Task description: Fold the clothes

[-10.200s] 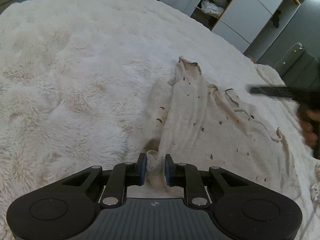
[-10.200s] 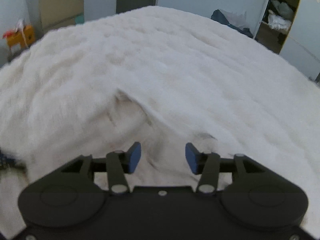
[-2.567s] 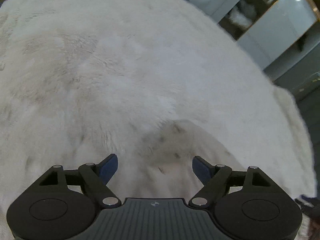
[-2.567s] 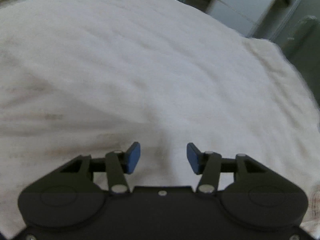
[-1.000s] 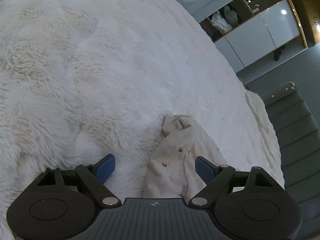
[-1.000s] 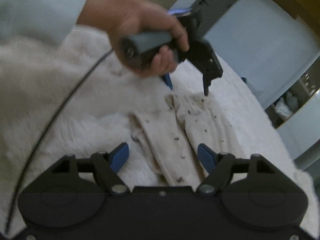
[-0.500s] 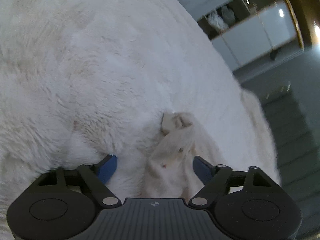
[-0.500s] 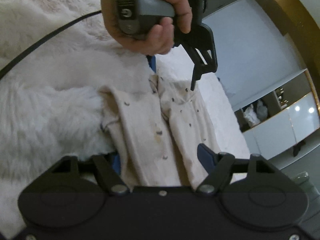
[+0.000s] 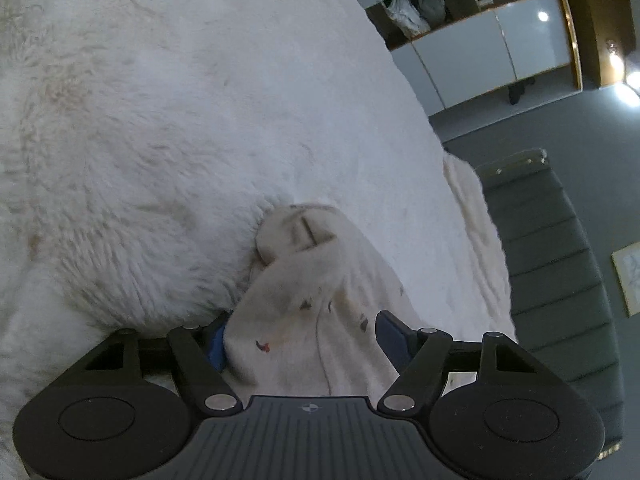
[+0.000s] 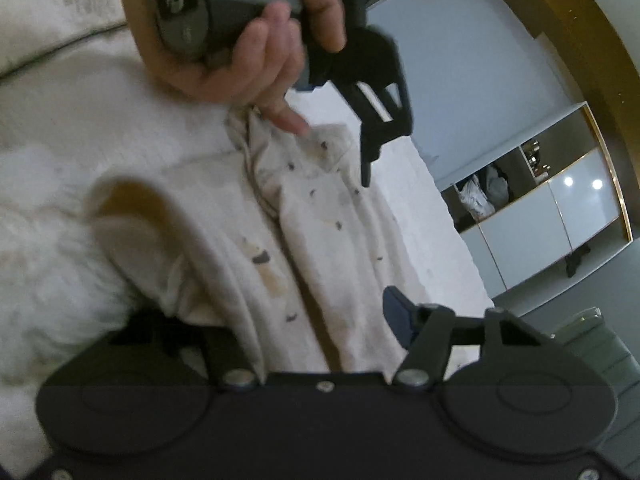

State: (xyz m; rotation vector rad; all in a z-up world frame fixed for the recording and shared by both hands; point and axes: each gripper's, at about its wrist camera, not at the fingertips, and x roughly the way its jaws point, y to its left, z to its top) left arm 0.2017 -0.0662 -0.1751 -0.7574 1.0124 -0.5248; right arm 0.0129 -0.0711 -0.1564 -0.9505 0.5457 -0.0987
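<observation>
Both sets of jaws stand wide apart, each straddling one end of the garment and gripping nothing yet. On the left, the left gripper [image 9: 304, 340] is pressed low into the fluffy white bed cover [image 9: 168, 128], with a bunched end of the cream speckled garment [image 9: 316, 300] lying between its blue pads. From the right wrist view, the person's left hand [image 10: 240, 52] holds that gripper's handle above the far end of the cloth. Further right, the right gripper [image 10: 316, 316] sits over the near end of the garment [image 10: 320, 232], which lies folded lengthwise into a narrow strip on the bed; one of its fingers is hidden under the fabric. A wardrobe [image 10: 552, 208] stands in the background at far right.

The step in hand seems to be grasping both ends. To do it well, each gripper should probably close on all the layers together, not the plush cover beneath, then lift evenly so the strip stays aligned.
</observation>
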